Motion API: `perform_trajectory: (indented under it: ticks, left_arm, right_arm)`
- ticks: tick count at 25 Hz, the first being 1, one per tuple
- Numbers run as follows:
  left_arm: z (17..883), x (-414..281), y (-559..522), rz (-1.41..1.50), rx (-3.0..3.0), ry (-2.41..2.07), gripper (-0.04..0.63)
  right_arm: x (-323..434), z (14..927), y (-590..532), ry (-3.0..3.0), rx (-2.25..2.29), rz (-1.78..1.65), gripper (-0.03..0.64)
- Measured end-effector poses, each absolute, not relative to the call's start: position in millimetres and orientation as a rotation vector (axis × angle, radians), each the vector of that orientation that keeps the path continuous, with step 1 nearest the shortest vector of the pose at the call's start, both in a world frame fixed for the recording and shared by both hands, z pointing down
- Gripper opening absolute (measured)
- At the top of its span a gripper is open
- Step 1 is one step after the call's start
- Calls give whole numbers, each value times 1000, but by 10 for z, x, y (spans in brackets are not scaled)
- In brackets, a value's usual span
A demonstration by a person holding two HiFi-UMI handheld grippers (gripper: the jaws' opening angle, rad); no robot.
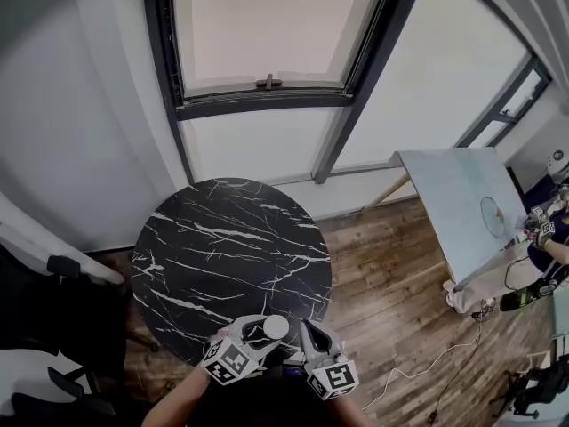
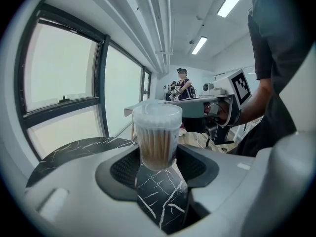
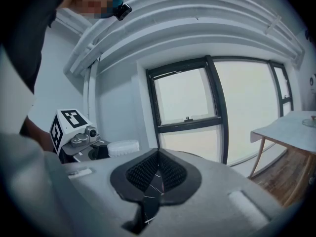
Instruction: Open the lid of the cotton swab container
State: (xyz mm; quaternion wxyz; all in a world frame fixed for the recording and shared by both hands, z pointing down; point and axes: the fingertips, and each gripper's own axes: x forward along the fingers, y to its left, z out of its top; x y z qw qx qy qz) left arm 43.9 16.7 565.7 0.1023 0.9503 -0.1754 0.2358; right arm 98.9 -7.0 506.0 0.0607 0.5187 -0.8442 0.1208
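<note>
Now the left gripper's (image 1: 256, 338) jaws pinch the cotton swab container (image 2: 157, 137), lid (image 2: 157, 113) on, at the bottom middle of the head view, over the black desk's (image 1: 231, 247) near edge. The right gripper's (image 3: 157, 176) jaws are pressed together, empty.

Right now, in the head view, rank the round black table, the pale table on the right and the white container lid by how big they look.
1. Round black table: largest by far.
2. Pale table: clearly smaller, though it stands farther off.
3. White container lid: smallest, despite being nearest the camera.
</note>
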Motion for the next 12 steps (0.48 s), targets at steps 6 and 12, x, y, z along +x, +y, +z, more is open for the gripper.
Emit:
perform_trajectory:
  ticks: [6,12]
  left_arm:
    - [5631,361,202,732,2827,-475,241]
    - [5612,301,255,704,2821,-452,241]
  right_arm:
    - [936,4970,-75,-2595,1489,336,-2]
    - [898,4909,-18,-2628,1438,347,0]
